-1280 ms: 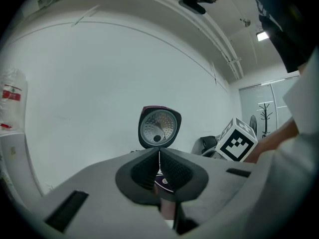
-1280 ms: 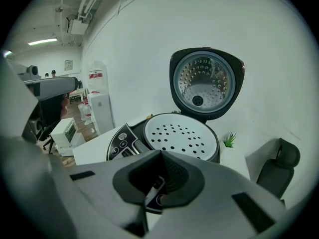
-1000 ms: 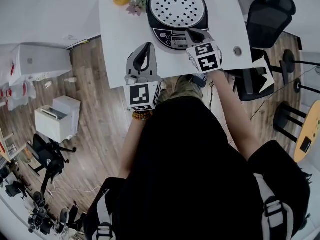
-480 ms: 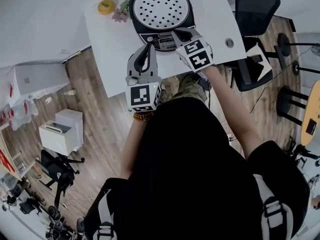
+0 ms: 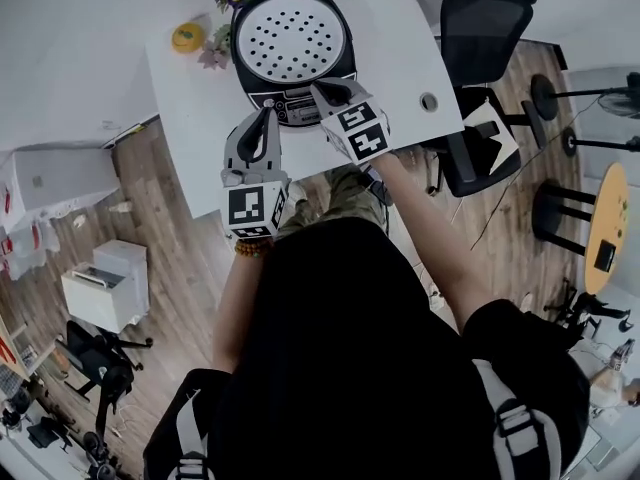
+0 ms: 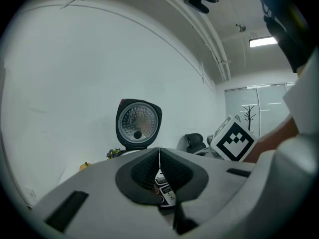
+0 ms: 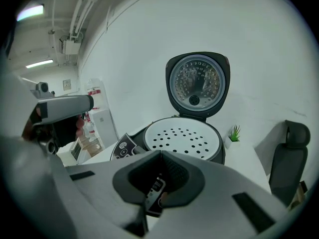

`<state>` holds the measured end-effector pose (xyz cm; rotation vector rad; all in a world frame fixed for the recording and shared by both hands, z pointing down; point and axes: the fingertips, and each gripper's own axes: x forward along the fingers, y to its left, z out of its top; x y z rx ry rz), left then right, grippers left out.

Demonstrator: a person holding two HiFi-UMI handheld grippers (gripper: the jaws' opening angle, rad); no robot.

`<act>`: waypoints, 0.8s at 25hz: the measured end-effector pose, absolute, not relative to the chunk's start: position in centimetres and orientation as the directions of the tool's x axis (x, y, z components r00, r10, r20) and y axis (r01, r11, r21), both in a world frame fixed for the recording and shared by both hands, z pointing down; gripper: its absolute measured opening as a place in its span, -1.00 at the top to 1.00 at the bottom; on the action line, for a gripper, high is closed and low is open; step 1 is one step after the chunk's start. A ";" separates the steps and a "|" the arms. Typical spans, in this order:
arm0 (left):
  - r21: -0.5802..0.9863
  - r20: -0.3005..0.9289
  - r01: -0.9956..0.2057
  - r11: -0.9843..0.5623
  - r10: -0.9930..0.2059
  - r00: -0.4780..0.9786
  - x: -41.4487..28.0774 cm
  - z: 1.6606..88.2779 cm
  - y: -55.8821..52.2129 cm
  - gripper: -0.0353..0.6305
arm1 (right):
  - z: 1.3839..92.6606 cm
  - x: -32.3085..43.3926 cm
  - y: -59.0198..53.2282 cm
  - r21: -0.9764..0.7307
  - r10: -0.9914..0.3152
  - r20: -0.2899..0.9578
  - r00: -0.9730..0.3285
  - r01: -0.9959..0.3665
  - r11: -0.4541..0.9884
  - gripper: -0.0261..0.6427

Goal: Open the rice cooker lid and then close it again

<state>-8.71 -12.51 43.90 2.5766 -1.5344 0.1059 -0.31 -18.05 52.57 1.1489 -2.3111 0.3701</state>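
The black rice cooker (image 5: 293,38) stands on the white table (image 5: 400,48) with its lid (image 7: 198,83) raised upright at the back. A white perforated tray (image 7: 184,136) covers the pot. My right gripper (image 5: 322,90) is shut and empty, its tips just over the front control panel (image 7: 124,146). My left gripper (image 5: 268,108) is also shut and empty, held beside the cooker's front left. In the left gripper view the lid (image 6: 138,123) shows above the closed jaws, and the right gripper's marker cube (image 6: 233,139) is at the right.
An orange object (image 5: 186,36) and a small flower (image 5: 215,50) sit left of the cooker. A small green plant (image 7: 234,132) stands at its right. Black office chairs (image 5: 478,18) stand past the table's right side. A round cable hole (image 5: 430,101) is near the table's edge.
The left gripper has drifted closer to the cooker's front. The right gripper stays over the control panel. The lid stays up. The head view has shifted.
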 end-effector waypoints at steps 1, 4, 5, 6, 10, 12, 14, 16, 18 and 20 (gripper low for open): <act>0.076 0.126 -0.876 -0.476 -0.867 0.482 -8.6 43.5 -12.7 0.81 | 52.6 0.0 -17.9 -0.032 -0.649 0.560 -0.515 -0.796 0.604 0.84; 0.036 0.103 -0.864 -0.502 -0.858 0.503 -8.5 42.1 -13.6 0.81 | 52.6 0.6 -17.5 -0.106 -0.622 0.542 -0.565 -0.780 0.617 0.83; 0.020 0.097 -0.859 -0.511 -0.855 0.510 -8.7 41.6 -14.1 0.81 | 52.5 0.7 -17.4 -0.117 -0.618 0.533 -0.578 -0.773 0.623 0.83; 0.004 0.093 -0.855 -0.519 -0.851 0.517 -8.8 41.1 -14.6 0.81 | 52.4 0.8 -17.3 -0.117 -0.619 0.520 -0.589 -0.767 0.632 0.83; -0.030 0.065 -0.834 -0.551 -0.833 0.549 -9.0 39.2 -16.9 0.81 | 50.6 1.7 -17.6 -0.103 -0.635 0.448 -0.630 -0.741 0.663 0.83; -0.040 0.032 -0.818 -0.574 -0.819 0.573 -9.1 38.0 -18.2 0.81 | 49.3 2.2 -18.5 -0.089 -0.652 0.415 -0.634 -0.742 0.665 0.83; -0.069 0.011 -0.802 -0.593 -0.805 0.594 -9.3 36.8 -19.7 0.81 | 47.9 2.5 -19.8 -0.069 -0.666 0.385 -0.638 -0.740 0.669 0.83; -0.102 -0.001 -0.791 -0.603 -0.795 0.606 -9.2 35.7 -21.3 0.81 | 46.4 3.0 -21.0 -0.066 -0.664 0.361 -0.655 -0.728 0.682 0.83; -0.132 -0.013 -0.780 -0.611 -0.786 0.618 -9.0 34.4 -22.9 0.81 | 44.5 3.6 -22.3 -0.064 -0.656 0.338 -0.674 -0.712 0.699 0.78; -0.151 -0.022 -0.760 -0.632 -0.766 0.642 -8.6 33.0 -24.4 0.81 | 42.4 4.0 -24.0 -0.066 -0.649 0.309 -0.695 -0.697 0.714 0.59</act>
